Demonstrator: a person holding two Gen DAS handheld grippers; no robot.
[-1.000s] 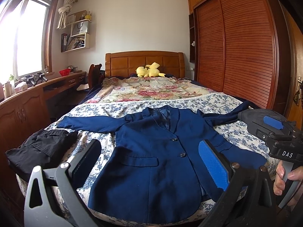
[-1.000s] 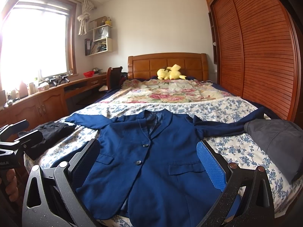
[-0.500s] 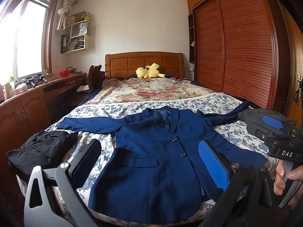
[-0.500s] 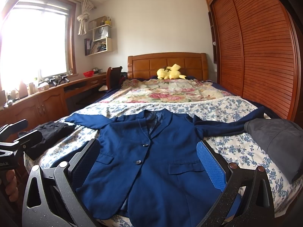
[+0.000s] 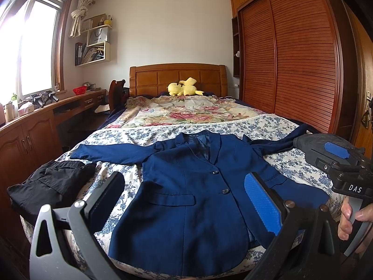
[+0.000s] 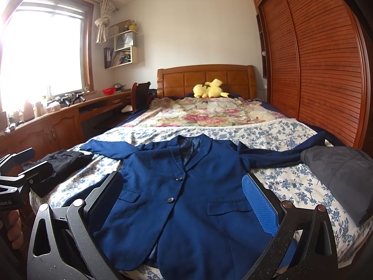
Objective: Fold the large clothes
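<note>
Right gripper (image 5: 335, 150), "DAS" label, over blazer (image 5: 193, 196)

Blazer (image 5: 186, 186) flanked by black garment (image 5: 51, 184) left, grey garment (image 6: 338, 175) right; bedspread (image 6: 291, 186) strips between stay passable.

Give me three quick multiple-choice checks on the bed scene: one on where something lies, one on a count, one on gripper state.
1. Where does the black garment lie relative to the blue blazer?
A. on its left, at the bed's edge
B. on top of it
C. by the headboard

2. How many front buttons show on the blazer?
A. none
B. two
C. five

3. What state are the left gripper and right gripper in?
A. both shut on the blazer
B. one open, one shut
C. both open, holding nothing

Answers: 1 A, it lies apart from the blazer beyond the left sleeve. 2 B, two dark buttons sit down the front. 3 C, each pair of fingers is spread wide over the blazer.
</note>
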